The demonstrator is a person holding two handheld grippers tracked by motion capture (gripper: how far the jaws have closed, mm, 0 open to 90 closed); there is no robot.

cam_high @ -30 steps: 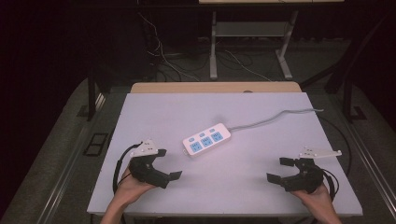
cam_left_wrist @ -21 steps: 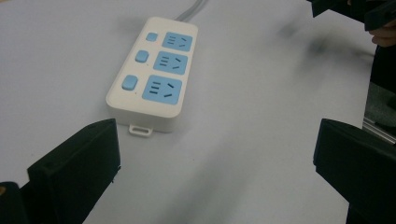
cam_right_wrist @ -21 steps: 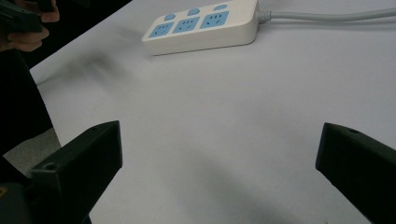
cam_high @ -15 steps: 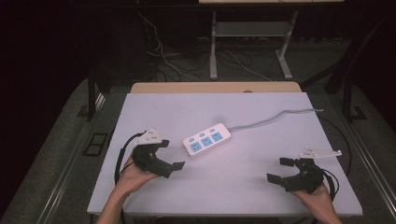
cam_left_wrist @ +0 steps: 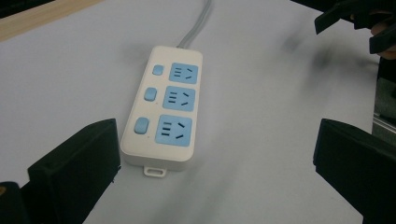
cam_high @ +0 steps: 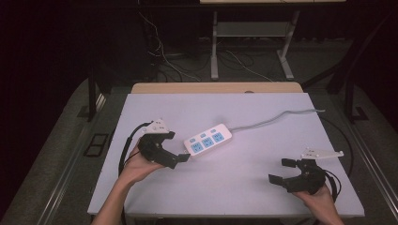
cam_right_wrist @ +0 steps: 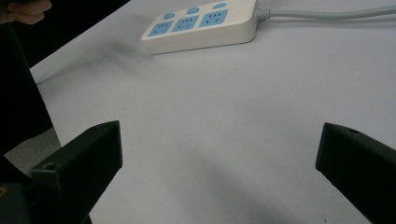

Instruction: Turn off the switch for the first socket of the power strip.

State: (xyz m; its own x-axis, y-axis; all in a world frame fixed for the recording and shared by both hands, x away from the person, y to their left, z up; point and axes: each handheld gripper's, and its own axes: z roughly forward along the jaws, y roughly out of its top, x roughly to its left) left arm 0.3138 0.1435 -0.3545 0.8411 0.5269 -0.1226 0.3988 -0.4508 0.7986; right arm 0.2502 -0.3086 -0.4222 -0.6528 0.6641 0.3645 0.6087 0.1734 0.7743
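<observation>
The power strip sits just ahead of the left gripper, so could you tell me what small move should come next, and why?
Probably ease the left gripper forward until its open jaws straddle the near end of the power strip, then close. The jaws stand wide apart, the strip lies between them but just beyond, untouched. The right gripper waits open, far off.

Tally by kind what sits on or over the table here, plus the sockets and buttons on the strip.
Power strip: 1
Blue sockets on it: 3
Blue buttons on it: 3
Grey cable from it: 1
Grippers: 2, the left gripper and the right gripper, both open
Total: 10
</observation>
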